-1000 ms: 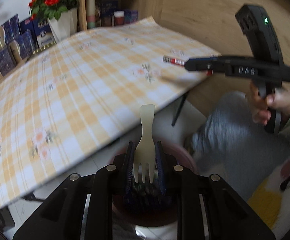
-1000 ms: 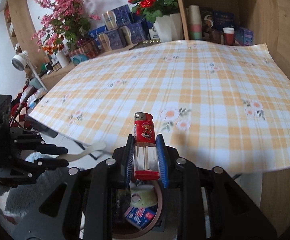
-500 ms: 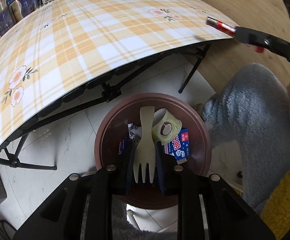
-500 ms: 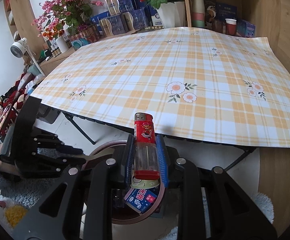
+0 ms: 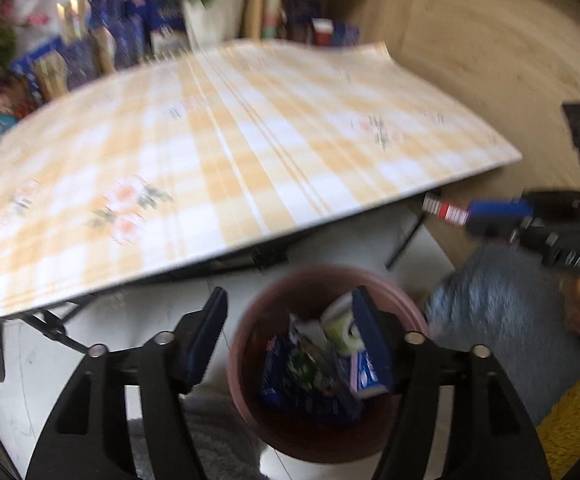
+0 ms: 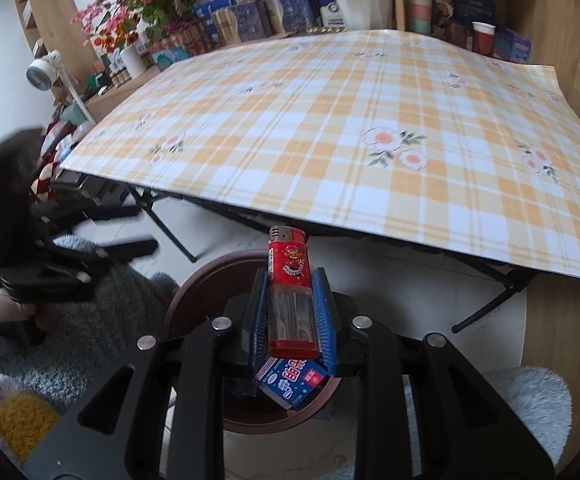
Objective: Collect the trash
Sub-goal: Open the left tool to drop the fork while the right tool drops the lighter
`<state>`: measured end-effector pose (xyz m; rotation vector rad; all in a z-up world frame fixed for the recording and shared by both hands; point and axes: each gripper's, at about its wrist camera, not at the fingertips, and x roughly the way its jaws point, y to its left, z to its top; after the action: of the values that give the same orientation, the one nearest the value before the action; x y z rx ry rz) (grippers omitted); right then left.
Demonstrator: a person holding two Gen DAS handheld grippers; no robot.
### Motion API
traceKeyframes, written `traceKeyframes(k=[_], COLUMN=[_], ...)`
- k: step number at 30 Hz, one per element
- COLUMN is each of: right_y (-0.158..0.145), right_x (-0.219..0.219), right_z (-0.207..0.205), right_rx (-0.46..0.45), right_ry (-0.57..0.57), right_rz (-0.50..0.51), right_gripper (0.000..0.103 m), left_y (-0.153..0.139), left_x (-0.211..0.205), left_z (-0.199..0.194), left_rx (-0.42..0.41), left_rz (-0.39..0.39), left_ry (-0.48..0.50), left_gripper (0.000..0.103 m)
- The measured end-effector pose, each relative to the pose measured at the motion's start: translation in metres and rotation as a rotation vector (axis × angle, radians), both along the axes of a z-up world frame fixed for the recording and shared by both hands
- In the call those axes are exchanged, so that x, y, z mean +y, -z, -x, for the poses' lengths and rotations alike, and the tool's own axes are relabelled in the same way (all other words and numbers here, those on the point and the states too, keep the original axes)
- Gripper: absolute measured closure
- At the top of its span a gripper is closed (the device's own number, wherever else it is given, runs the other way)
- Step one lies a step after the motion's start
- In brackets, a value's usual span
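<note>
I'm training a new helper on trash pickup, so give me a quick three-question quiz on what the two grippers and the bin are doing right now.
1. True or false: the right gripper is shut on a red lighter.
2. What lies between the fingers of the left gripper? A) a fork B) a lighter C) nothing held
3. Fill in: the brown bin stands on the floor beside the ____ with the plaid cloth.

Key
1. True; the pads clamp its clear lower body, above the bin.
2. C; its jaws have just been opening and stand wide over the bin, gripping nothing.
3. table
</note>
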<state>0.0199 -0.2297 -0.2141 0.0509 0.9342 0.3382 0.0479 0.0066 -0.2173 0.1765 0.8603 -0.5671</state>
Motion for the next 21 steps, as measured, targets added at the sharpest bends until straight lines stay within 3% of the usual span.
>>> traceKeyframes(k=[3, 9, 21], right_y=[0.006, 0.027, 0.078], right_x=[0.009, 0.030, 0.074], right_z=[0.000, 0.003, -0.006], right_rx=[0.014, 0.067, 0.202], right_ry=[-0.025, -0.079, -0.185], right_rz=[0.012, 0.032, 0.106], right_gripper=[0.077, 0.077, 0.077], left_y=[-0.014, -0.028, -0.031], left_x=[0.009, 0.027, 0.030], left_z=[0.010, 0.019, 0.022], left_rx=[-0.084, -0.148, -0.178], left_rz=[0.025, 0.071, 0.067], left_ry=[-0.055, -0.159, -0.183], left_gripper=[0.024, 0.013, 0.010])
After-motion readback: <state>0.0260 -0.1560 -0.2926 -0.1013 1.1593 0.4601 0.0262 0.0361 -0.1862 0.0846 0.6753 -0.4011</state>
